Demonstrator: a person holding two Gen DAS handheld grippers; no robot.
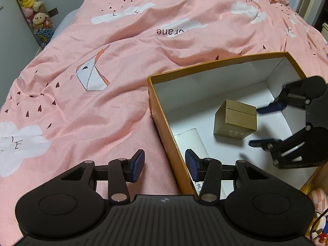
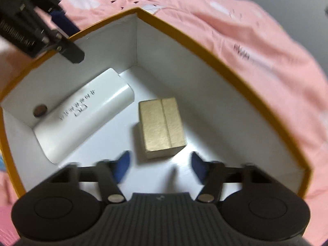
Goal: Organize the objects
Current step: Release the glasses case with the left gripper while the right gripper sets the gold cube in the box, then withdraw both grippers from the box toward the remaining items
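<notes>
There was one open storage box [image 2: 205, 47] with an orange outside and white inside. Three things lay in it: one small tan cardboard box [image 2: 162, 125], one white rounded case [image 2: 82, 114] printed with dark characters, and one small brown coin-like disc [image 2: 40, 110]. Two grippers were in view, a left gripper [image 1: 165, 167] and a right gripper [image 2: 160, 168], each with two blue-padded fingers spread apart. One pink quilt [image 1: 102, 61] covered one bed. One tall clear tube of plush toys [image 1: 32, 10] stood at the far left; how many toys it held could not be counted.
</notes>
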